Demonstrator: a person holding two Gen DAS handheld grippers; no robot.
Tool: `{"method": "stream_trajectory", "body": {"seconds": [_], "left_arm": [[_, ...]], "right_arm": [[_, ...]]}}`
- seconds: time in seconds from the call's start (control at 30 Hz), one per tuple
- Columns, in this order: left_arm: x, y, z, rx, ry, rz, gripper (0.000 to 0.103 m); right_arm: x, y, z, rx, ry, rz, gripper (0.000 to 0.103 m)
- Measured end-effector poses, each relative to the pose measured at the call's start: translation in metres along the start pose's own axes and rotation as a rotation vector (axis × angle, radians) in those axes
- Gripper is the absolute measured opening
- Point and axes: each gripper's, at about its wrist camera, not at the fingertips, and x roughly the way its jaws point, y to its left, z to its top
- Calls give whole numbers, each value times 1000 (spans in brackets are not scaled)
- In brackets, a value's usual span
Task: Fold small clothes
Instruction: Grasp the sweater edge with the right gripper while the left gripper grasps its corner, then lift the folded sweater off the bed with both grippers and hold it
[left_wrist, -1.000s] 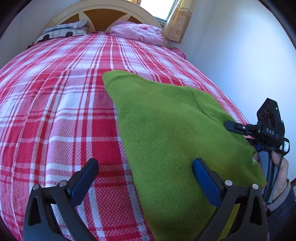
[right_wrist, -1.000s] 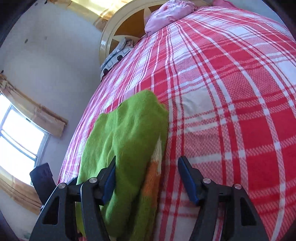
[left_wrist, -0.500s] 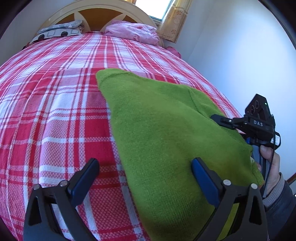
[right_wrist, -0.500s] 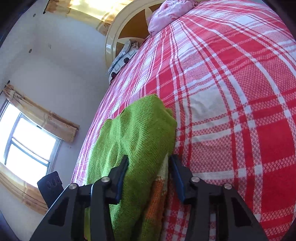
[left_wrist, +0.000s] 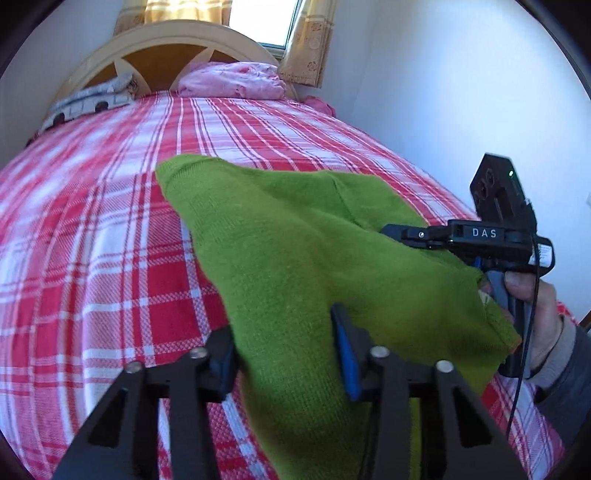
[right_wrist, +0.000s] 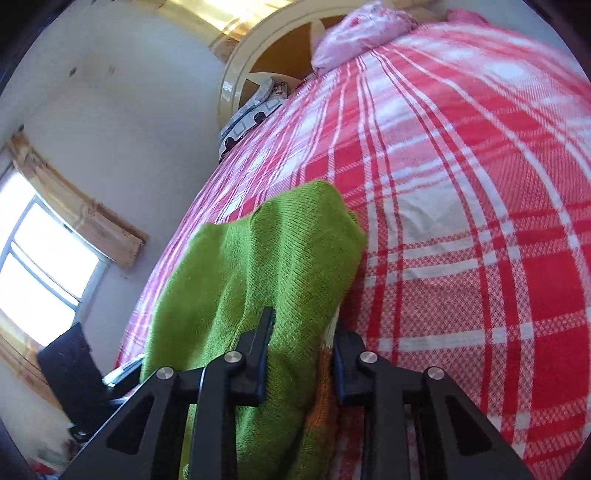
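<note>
Close wrist views, shared bed (left_wrist: 110, 229)

**A green knitted top on the bed**

A small green knitted top (left_wrist: 295, 251) is seen on a bed with a red and white checked cover (left_wrist: 103, 229). The knit is soft and thick. An orange and white patch is shown at its near edge in the right wrist view. The near side is lifted off the cover and bunched into folds. The far corner is laid flat on the cover, pointing toward the headboard.

A red-plaid bed (left_wrist: 110, 229) bears a green sweater (left_wrist: 295, 251) and pink bedding (left_wrist: 232, 79).
</note>
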Motion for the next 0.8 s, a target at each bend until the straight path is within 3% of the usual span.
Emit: {"method": "stream_trajectory", "body": {"seconds": [0.37,0.8], "left_arm": [[-57,-1,-9,12,-58,21,37],[-135,36,-40,-58,-110,105,37]], "right_arm": [[-16,46,-18,-12,-23,95,24],[9,130,-60,-57,26,204,23]]}}
